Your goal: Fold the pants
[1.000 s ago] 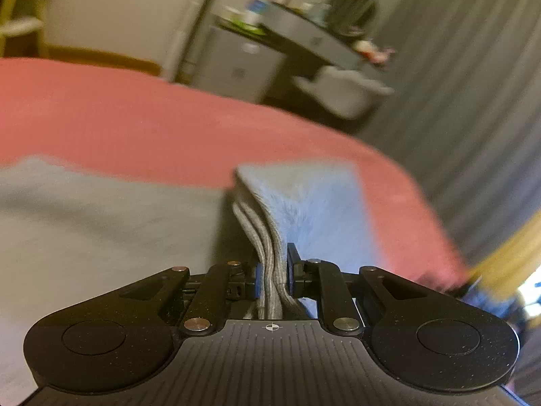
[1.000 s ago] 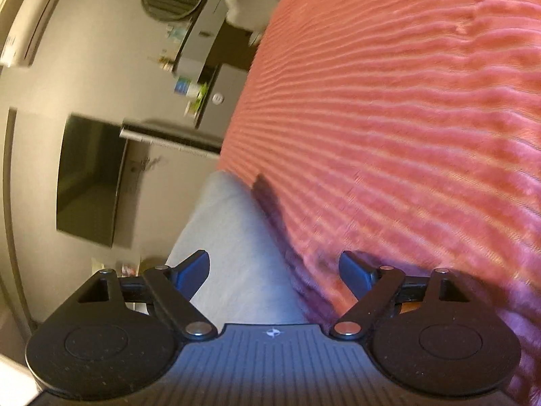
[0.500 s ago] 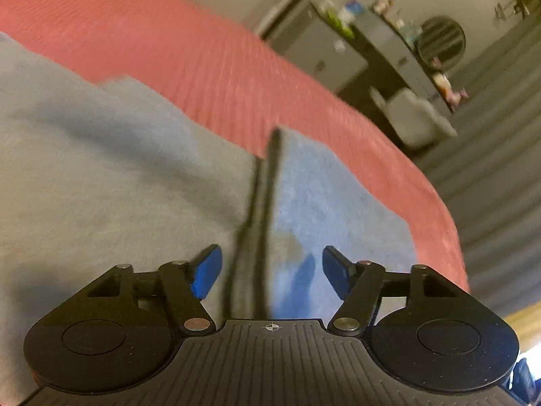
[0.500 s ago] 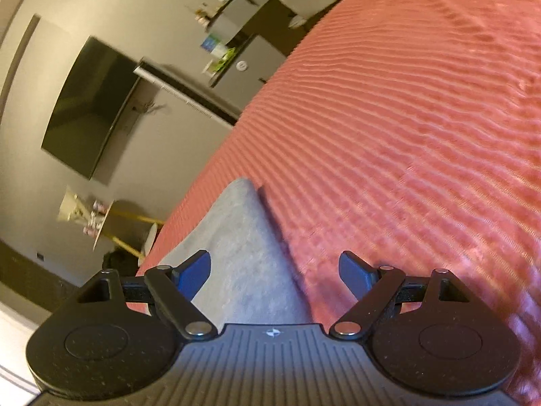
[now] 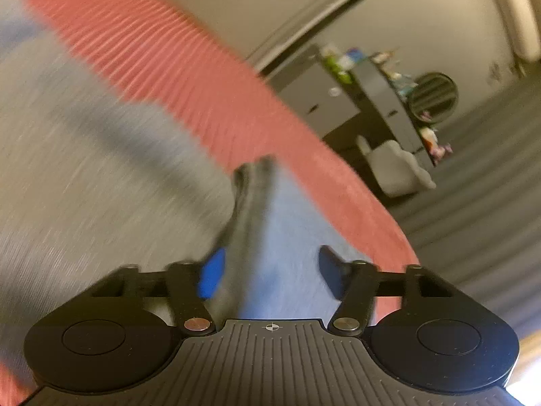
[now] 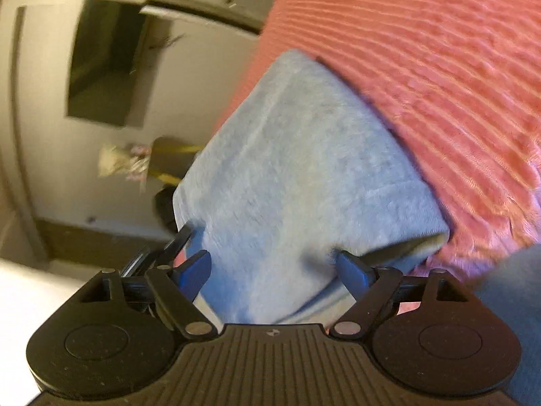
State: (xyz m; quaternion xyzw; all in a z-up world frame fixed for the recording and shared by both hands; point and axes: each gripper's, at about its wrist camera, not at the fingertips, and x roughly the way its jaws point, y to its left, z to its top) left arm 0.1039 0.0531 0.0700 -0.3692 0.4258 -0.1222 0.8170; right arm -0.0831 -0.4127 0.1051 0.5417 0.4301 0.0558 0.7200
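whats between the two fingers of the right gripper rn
A raised fold of the grey pants stands between the right gripper fingers in the right wrist view. The fingers are spread wide and do not press on it; the red bedspread lies behind.

The pants (image 5: pixel 101 169) are being carried flat on the bed (image 5: pixel 209 94), a raised fold of them (image 5: pixel 252 203) lying ahead between the fingers (image 5: pixel 209 275) of the left gripper (image 5: pixel 270 270). In the right wrist view, a folded end of the pants (image 6: pixel 304 169) is lying before the right gripper (image 6: pixel 275 269), the bed to its right, a wall-mounted screen (image 6: pixel 104 61) behind to the left.
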